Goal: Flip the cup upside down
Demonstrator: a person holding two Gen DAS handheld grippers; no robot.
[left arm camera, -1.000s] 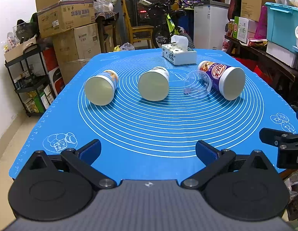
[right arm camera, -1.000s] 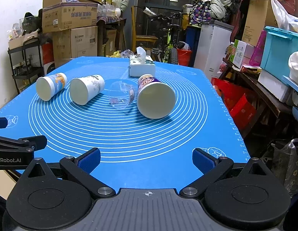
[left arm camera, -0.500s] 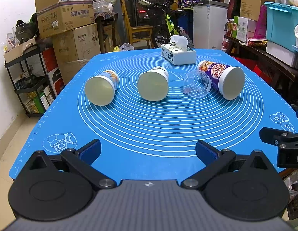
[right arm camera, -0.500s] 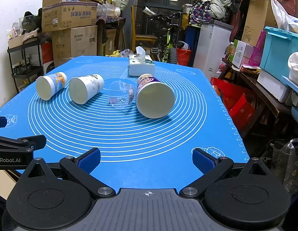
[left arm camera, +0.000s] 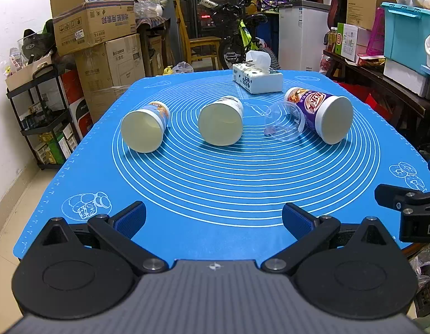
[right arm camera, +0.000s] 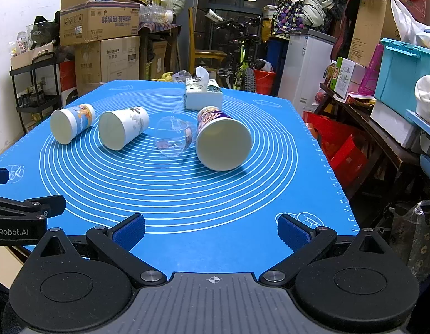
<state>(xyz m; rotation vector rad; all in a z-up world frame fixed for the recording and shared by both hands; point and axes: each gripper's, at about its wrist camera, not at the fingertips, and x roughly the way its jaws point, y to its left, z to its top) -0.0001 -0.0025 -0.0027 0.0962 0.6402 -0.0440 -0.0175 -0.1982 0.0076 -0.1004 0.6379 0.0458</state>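
1. Four cups lie on their sides in a row on the blue mat [left arm camera: 215, 183] on the table.
2. From left to right they are the orange cup [left arm camera: 145, 127], the white cup [left arm camera: 221, 123], the clear cup [left arm camera: 284, 122] and the purple cup [left arm camera: 322, 117].
3. The clear cup touches the purple cup.
4. A tissue box [left arm camera: 258, 80] sits behind the cups.
5. The left gripper [left arm camera: 213, 215] is at the near edge of the mat. Its fingers [left arm camera: 130, 217] are wide open and hold nothing.
6. The right gripper [right arm camera: 212, 229] is also at the near edge, with its fingers [right arm camera: 293, 232] wide open and holding nothing.
7. All the cups are well apart from both grippers, farther out on the mat.
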